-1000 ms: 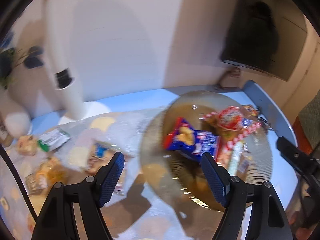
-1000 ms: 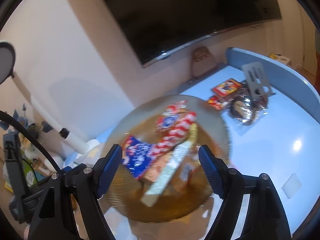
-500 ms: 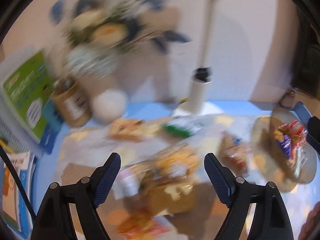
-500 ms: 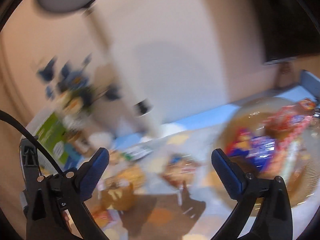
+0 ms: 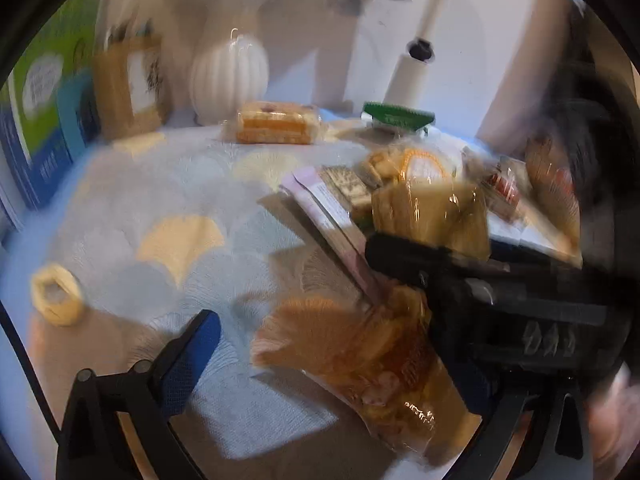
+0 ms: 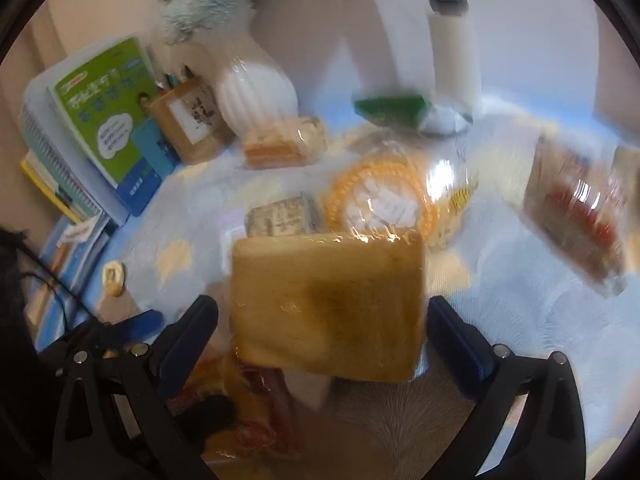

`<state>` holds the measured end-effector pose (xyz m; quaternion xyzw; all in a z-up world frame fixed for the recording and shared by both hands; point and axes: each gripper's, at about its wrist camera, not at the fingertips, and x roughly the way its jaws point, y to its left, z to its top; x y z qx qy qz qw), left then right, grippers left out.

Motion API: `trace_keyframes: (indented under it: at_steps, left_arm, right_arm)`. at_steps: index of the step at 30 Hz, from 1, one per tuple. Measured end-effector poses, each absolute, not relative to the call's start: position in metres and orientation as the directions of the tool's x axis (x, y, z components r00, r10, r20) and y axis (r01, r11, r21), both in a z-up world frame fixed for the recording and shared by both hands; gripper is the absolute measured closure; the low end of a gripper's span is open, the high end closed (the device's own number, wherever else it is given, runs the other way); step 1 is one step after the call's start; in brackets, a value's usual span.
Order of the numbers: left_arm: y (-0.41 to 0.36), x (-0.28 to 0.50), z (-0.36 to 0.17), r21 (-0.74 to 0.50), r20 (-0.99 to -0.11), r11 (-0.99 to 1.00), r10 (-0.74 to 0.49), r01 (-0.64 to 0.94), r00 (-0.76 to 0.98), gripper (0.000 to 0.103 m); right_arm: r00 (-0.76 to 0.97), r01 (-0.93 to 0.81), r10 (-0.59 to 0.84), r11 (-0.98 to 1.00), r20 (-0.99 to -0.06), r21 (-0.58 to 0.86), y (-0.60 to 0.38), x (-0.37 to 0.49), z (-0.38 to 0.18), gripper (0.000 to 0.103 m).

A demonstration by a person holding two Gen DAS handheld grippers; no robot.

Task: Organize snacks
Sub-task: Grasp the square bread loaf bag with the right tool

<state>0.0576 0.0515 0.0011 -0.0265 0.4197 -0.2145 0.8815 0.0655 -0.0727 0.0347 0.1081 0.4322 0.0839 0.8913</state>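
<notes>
Wrapped snacks lie in a pile on a pastel mat [image 5: 180,184]. My right gripper [image 6: 322,306] is open and low over the pile. A wrapped slice of toast [image 6: 328,304] fills most of the gap between its blue pads [image 6: 452,340], which do not visibly press on it. My left gripper [image 5: 340,352] straddles a clear bag of orange-brown snacks [image 5: 360,360], and its jaws are opening. Only its left pad [image 5: 192,356] shows. The right gripper's black body [image 5: 500,300] crosses in front of the other pad. The toast [image 5: 432,212] lies just beyond.
At the back lie a wrapped cake slice [image 6: 284,144] and a green packet [image 6: 392,110], with a red-printed packet [image 6: 576,216] to the right. A white vase [image 6: 260,92], pencil holder [image 6: 188,120], stacked books [image 6: 100,112] and lamp post [image 6: 452,52] line the rear. A tape roll [image 5: 56,294] lies left.
Both grippers have swung left, away from the glass plate of snacks, and have come down close over the pile on the mat. Their jaws stand wider than a second ago.
</notes>
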Motion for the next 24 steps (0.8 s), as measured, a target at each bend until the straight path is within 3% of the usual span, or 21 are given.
trace_keyframes:
  at_steps: [6, 17, 20, 24]
  left_arm:
    - [0.053, 0.059, -0.001, -0.227, -0.73, 0.898, -0.413, 0.376, 0.544, 0.0]
    - [0.052, 0.053, 0.004, -0.199, -0.744, 0.883, -0.418, 0.425, 0.522, 0.0]
    - [0.043, 0.043, 0.005, -0.154, -0.75, 0.872, -0.41, 0.465, 0.519, 0.0]
    - [0.016, 0.03, 0.0, -0.002, -0.777, 0.85, -0.333, 0.527, 0.534, 0.0]
  right_arm:
    - [0.621, -0.048, 0.311, 0.931, -0.72, 0.362, -0.091, 0.062, 0.027, 0.0]
    - [0.609, -0.047, 0.257, 0.956, -0.75, 0.289, -0.076, 0.063, 0.032, 0.0]
    - [0.604, -0.047, 0.236, 0.964, -0.761, 0.262, -0.073, 0.064, 0.031, 0.0]
    - [0.589, -0.049, 0.183, 0.98, -0.787, 0.191, -0.063, 0.067, 0.03, 0.0]
